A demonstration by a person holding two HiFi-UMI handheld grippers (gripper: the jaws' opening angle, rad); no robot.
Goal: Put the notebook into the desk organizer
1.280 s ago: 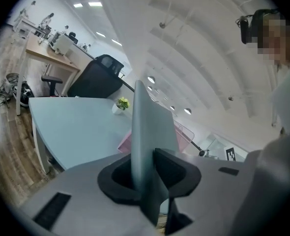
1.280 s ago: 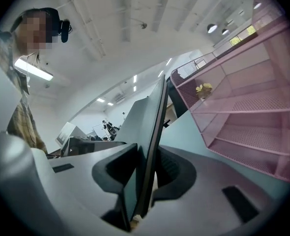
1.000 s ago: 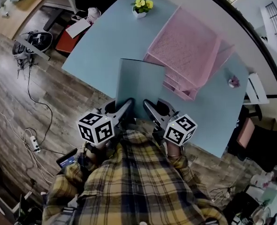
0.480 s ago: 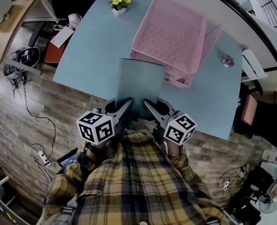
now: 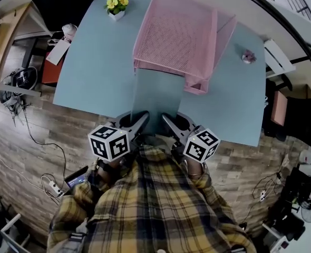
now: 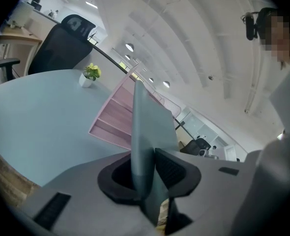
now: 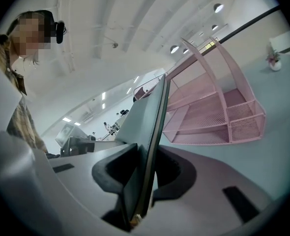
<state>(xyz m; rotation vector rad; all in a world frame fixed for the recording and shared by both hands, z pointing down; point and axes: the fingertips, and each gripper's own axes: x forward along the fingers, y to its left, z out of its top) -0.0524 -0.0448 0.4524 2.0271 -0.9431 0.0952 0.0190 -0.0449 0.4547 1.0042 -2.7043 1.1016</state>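
Note:
A grey-blue notebook is held flat between both grippers, just above the pale blue table. My left gripper is shut on its near left edge, and my right gripper is shut on its near right edge. The notebook runs edge-on between the left jaws, and the notebook does the same between the right jaws. The pink mesh desk organizer stands at the back of the table. The notebook's far edge meets the organizer's front lower shelves.
A small white pot of yellow flowers stands at the table's far left. A little pink ornament sits at the far right. The pale blue table ends near my body. Chairs and cables lie on the wooden floor around it.
Both grippers have carried the notebook forward towards the organizer. Its far edge now reaches the organizer's front, where before there was a gap.

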